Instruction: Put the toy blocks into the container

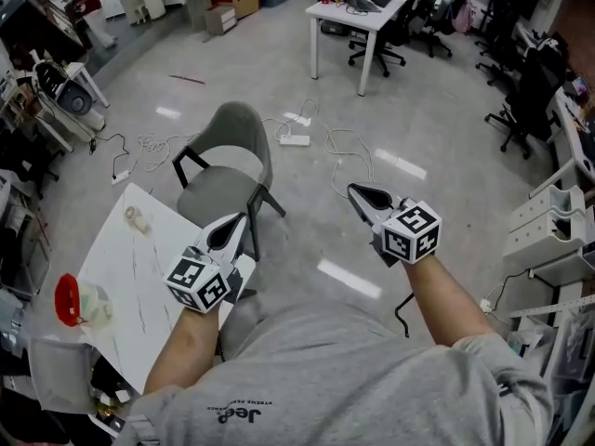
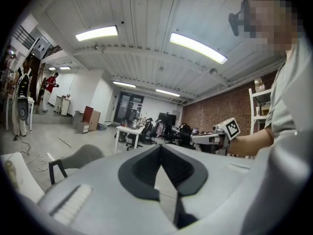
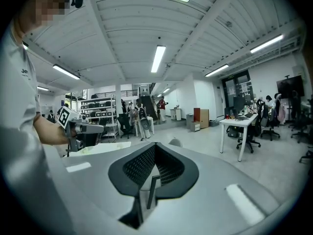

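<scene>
Left gripper [image 1: 237, 226]: jaws together, nothing between, held level over table's [image 1: 149, 277] far corner beside grey chair [image 1: 228, 170]. Right gripper [image 1: 355, 191]: jaws together, empty, over bare floor, well apart from table. Clear tub [image 1: 93, 307] with red part [image 1: 65, 300] at table's left edge, too small to tell whether lid is on or off; contents unreadable. Toy blocks: not made out in any view. Small pale roll [image 1: 138, 218] on table, kind unclear. Table's near end cut off by person's torso.
</scene>
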Tool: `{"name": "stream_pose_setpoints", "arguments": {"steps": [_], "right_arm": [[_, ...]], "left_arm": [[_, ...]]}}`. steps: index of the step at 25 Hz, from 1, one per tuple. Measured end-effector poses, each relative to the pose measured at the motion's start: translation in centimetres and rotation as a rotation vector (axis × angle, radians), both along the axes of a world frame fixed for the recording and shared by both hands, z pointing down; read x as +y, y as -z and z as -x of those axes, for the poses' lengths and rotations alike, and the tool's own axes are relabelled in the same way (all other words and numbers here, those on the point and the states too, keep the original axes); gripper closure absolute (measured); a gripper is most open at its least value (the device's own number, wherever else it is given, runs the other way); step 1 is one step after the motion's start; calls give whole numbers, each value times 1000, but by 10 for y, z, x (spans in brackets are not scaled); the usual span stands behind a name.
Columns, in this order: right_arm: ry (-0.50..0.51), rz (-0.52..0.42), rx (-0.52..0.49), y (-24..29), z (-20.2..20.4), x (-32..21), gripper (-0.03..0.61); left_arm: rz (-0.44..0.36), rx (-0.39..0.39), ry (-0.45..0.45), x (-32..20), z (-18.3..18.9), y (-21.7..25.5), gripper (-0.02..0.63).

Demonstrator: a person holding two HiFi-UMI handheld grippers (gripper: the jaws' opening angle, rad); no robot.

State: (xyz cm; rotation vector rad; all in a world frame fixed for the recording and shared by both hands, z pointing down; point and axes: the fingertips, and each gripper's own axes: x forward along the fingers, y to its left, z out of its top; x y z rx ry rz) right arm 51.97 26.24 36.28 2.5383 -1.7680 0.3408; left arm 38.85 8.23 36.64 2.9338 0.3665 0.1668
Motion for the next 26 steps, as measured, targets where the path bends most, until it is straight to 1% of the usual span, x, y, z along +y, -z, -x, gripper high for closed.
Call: {"name": "stream_pose_setpoints", "arguments": {"steps": [4, 26], "right_arm": [[17, 17, 13, -1, 3, -5, 577], [54, 19, 16, 5, 12, -11, 577]], "left_arm": [[3, 7, -2, 0, -2, 2, 555], [-1, 9, 6, 2, 10, 7, 555]]}}
